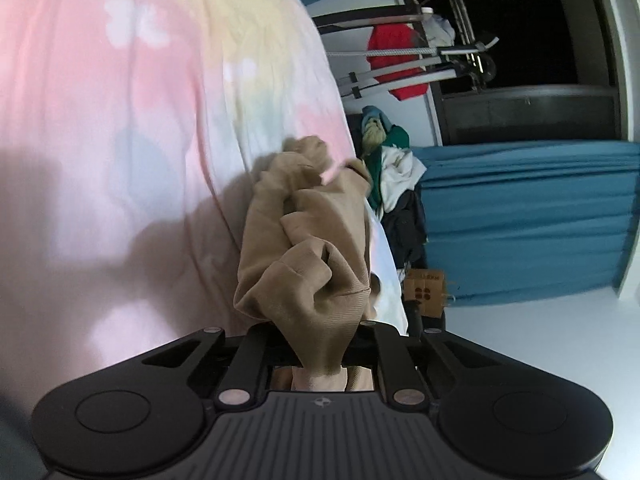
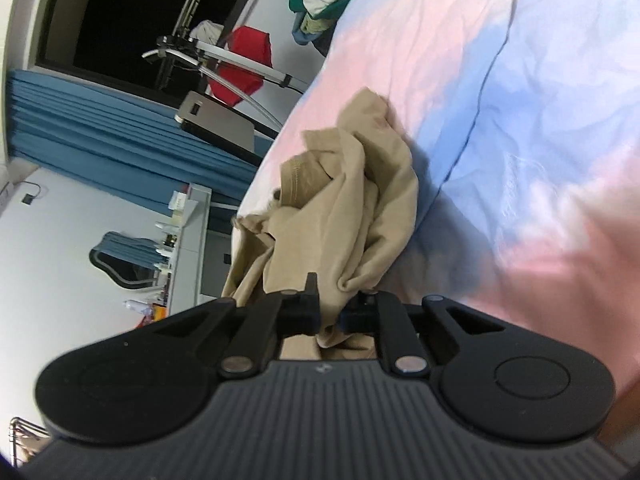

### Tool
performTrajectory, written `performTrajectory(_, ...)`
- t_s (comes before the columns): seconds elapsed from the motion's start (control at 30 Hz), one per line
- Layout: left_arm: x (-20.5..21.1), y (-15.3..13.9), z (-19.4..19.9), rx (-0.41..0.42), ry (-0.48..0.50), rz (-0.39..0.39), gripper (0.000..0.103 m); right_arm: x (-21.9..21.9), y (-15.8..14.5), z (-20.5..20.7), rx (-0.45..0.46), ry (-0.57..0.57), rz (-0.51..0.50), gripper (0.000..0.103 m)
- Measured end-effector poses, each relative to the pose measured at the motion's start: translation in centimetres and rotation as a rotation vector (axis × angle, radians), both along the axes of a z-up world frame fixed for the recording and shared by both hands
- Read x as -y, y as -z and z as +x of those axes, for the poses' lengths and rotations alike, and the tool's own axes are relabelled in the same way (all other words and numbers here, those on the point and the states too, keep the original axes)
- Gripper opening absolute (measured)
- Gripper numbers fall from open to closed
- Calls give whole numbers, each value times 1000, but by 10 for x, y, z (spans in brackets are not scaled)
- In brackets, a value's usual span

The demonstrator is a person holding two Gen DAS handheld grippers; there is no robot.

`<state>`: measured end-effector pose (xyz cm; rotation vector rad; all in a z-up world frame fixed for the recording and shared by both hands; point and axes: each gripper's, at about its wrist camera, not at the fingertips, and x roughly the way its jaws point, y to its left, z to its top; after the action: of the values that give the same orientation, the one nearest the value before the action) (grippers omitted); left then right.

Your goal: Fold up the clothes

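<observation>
I have the crumpled tan cotton garment [image 1: 308, 240] bunched up against the pastel pink, blue and yellow bedsheet [image 1: 120, 120], and both of my tools have hold of it. In the left wrist view, my left gripper [image 1: 320, 354] is clenched on a thick twist of the tan garment: the cloth runs down between the two black fingers and shows again in the gap behind them. The rest of the garment piles forward from that pinch in loose folds, lying on the bedsheet near its edge.

In the right wrist view, my right gripper [image 2: 330, 316] is likewise clamped on the tan garment [image 2: 344, 200], with a narrow fold of fabric squeezed between the black finger pads [image 2: 304, 312]. From there the garment rises in a rumpled heap over the bedsheet [image 2: 540, 120], and one limp part hangs past the bedsheet's edge.

Beyond the bedsheet's far edge sits a heap of mixed clothes in green, white and dark cloth [image 1: 394, 172]. Further off from the bedsheet, a red garment [image 1: 394, 60] hangs on a metal drying rack [image 1: 424, 56], with pleated blue curtains [image 1: 528, 220] to the side and a dark window [image 1: 520, 20] behind the rack.
</observation>
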<state>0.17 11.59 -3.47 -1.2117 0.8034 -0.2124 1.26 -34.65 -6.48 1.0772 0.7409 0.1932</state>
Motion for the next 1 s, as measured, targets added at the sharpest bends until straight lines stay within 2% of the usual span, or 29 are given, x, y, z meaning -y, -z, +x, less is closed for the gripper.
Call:
performTrajectory(0.1,-7,-8,-36,-18,3,-8,13,3,-9,-31,9,20,10,12)
performTrajectory(0.27,-19,-1,-80,-75,-28,-62,13,12,-14,-79,24,65,41,11)
performTrajectory(0.37,-21,-3,-73,-74,-41,-79,13,12,-17,-83,31,73,52,10)
performTrajectory(0.47,-22,-6,-62,-68,-54,-96,13,10,-24,-67,42,87,46,9)
performTrajectory(0.6,-11,-20,-17,-57,-66,-117,13,12,-31,-35,43,121,59,9)
performTrajectory(0.73,2,-27,47,-51,-70,-110,14,11,-30,20,22,156,58,8)
performTrajectory(0.87,15,-21,111,-38,-65,-28,14,10,-25,77,-2,184,49,8)
performTrajectory(1.0,21,2,164,-43,-32,29,15,8,-2,128,-39,179,25,8)
